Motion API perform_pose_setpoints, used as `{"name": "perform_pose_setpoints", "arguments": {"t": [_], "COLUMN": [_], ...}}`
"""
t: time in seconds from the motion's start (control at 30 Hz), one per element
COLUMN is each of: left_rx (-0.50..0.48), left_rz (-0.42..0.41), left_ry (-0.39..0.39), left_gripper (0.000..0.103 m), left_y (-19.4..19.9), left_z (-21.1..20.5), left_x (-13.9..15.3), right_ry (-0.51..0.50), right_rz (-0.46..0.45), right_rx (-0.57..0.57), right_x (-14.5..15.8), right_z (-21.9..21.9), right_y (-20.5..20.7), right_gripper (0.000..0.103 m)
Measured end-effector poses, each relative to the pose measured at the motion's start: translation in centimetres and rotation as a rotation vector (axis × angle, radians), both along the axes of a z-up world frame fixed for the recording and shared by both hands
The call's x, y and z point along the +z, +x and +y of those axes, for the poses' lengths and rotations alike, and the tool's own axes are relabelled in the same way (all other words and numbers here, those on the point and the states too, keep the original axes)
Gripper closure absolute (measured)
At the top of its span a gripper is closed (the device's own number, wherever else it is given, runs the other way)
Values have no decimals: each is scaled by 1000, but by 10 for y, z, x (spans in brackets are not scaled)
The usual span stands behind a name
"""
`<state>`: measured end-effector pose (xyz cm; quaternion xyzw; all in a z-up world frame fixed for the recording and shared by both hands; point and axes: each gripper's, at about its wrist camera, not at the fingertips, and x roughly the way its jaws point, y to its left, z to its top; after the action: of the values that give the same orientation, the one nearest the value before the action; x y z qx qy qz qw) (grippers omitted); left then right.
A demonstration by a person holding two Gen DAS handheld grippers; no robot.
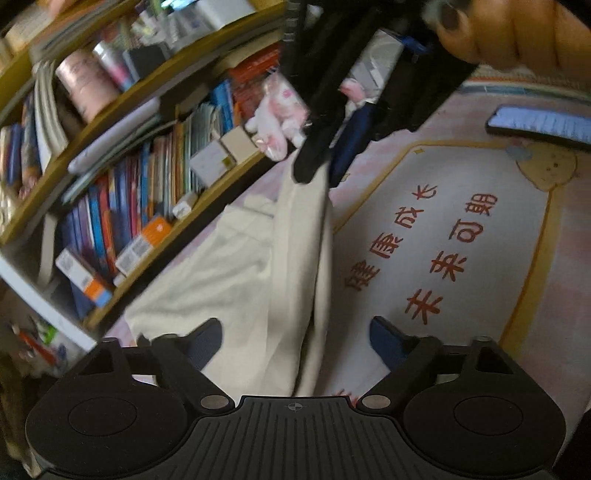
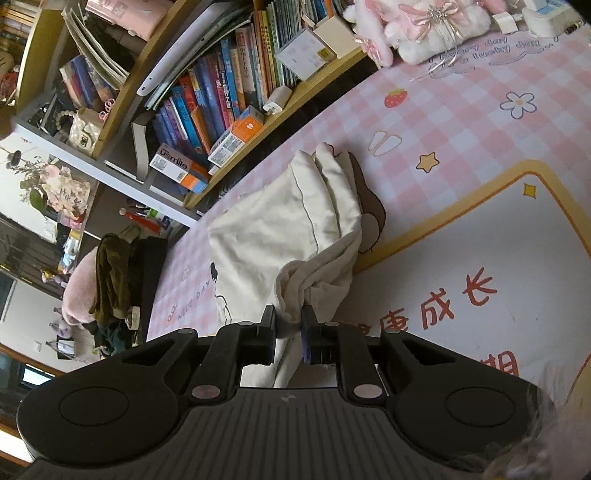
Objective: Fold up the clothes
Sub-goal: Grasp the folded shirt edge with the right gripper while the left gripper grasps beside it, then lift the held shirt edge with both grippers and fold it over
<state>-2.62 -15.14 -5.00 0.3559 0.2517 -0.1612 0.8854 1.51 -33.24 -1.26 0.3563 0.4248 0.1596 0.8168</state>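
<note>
Beside the bookshelf (image 2: 221,110), a cream garment (image 2: 288,221) is lying on the surface (image 2: 461,122), its far end flat and already doubled over, its near end gathered into a twisted bunch. The right gripper (image 2: 290,328) is pinching that bunch, fingers closed tight on the cloth and lifting it away from the bookshelf side, so the fabric is rising in a ridge. I take it the hold is there to carry this end across the rest of the garment, or to pull it straight; either reading is fitting what I am seeing.

Further from the bookshelf, the left gripper (image 1: 295,339) is hanging over the garment's lower edge with its fingers spread wide and nothing between them, seemingly waiting to take another corner. From its view the right gripper (image 1: 314,162) is showing as a dark shape at the top of the raised cloth, a person's hand (image 1: 517,33) behind it.

A pink checked mat with a white panel of red characters is covering the surface. A phone (image 1: 543,125) is resting on the side away from the bookshelf, and a pink plush toy (image 2: 424,33) is sitting at the bookshelf's far end. Clothes are piled on a chair (image 2: 110,280) below the shelf's near end.
</note>
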Motion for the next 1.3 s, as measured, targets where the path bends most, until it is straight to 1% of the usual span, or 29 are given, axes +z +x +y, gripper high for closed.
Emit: {"name": "perform_pose_setpoints", "arguments": {"t": [0.03,0.07,0.13,0.17,0.2,0.23,0.27,0.33,0.37,0.43,0.47,0.5,0.6,0.63,0.67,0.7,0.83,0.9,0.97,1.03,1.07,1.1,1.13,1.17,1.2,1.3], "left_rx": [6,11,29,34,33,32,30,27,26,25,24,23,16,15,14,13,10,8,10,12,12,13,13,13,13,25], "left_rz": [-6,-11,-7,-3,6,15,25,41,49,60,64,68,87,92,98,100,108,111,114,114,115,115,113,111,109,91], "left_ry": [19,39,54,52,37,21,5,-29,-44,-64,-70,-76,-89,-93,-97,-100,-110,-113,-120,-125,-127,-127,-124,-120,-116,-97], "left_gripper": [37,42,59,69,75,84,88,92,92,92,92,92,92,92,92,92,92,92,92,92,91,91,89,87,87,87], "left_y": [2,4,10,12,13,15,17,20,22,23,23,24,27,28,28,28,29,29,28,27,26,25,23,21,20,15], "left_z": [-2,-4,-2,0,3,6,10,14,16,18,18,19,21,21,21,22,23,22,22,22,22,22,22,23,23,27], "left_x": [-2,-5,-7,-6,-5,-3,-1,4,6,9,10,12,15,16,17,17,18,19,19,19,19,18,17,16,14,11], "right_ry": [-5,-10,-19,-24,-28,-33,-38,-79,-125,-242,-312,-394,-654,-724,-788,-839,-1017,-1097,-1191,-1262,-1298,-1330,-1361,-1391,-1395,-1363], "right_rz": [-2,-3,-6,-8,-10,-11,-13,-28,-47,-99,-134,-178,-327,-370,-411,-449,-606,-660,-720,-766,-786,-797,-806,-815,-813,-811], "right_rx": [0,-1,-2,-2,-2,-3,-3,18,40,90,115,153,300,359,418,479,687,775,849,903,926,949,973,996,1011,1017], "right_x": [1,1,3,4,4,5,6,8,10,16,20,24,32,33,34,34,27,20,7,-5,-11,-16,-21,-25,-25,-16], "right_z": [0,1,1,1,2,2,2,4,7,14,18,22,36,40,45,50,77,92,109,124,129,132,135,137,138,136], "right_y": [0,0,0,0,0,0,0,-2,-4,-9,-13,-17,-33,-38,-43,-47,-58,-60,-61,-61,-61,-60,-60,-59,-58,-53], "right_gripper": [91,91,91,91,91,91,91,91,90,84,78,65,48,43,31,23,18,18,18,18,21,28,37,68,87,94]}}
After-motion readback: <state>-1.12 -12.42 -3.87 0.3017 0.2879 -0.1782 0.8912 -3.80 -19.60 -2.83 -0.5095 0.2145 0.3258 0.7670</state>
